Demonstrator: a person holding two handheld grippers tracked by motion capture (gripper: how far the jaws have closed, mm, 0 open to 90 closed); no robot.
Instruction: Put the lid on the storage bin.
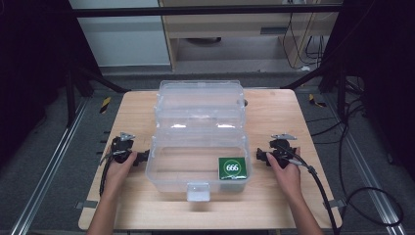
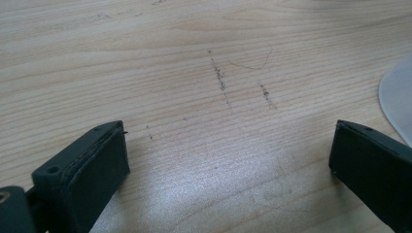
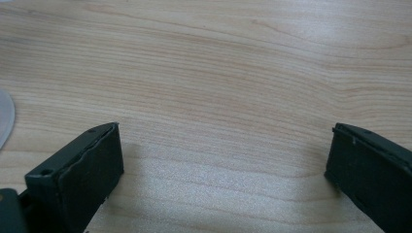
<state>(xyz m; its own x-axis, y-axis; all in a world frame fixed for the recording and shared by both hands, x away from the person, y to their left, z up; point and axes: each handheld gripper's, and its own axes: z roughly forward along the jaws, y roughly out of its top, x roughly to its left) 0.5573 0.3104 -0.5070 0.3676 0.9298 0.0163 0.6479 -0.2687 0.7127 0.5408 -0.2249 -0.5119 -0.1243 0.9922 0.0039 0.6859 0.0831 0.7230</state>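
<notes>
A clear plastic tool box (image 1: 198, 156) stands open mid-tabletop, its latch toward the near edge, a green packet (image 1: 232, 168) in its near right corner. The left gripper (image 1: 142, 156) rests just beside its left wall, the right gripper (image 1: 259, 156) beside its right wall; both jaws are spread wide over bare wooden tabletop (image 2: 194, 73), grasping nothing.

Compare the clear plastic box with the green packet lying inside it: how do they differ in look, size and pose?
The clear plastic box is see-through and colourless; the green packet is solid green with a white circle reading 666. The box is far larger, spanning the middle of the wooden table, while the packet takes up just its front right corner. The box stands open, lid tipped back; the packet lies flat. Both are roughly rectangular.
</notes>
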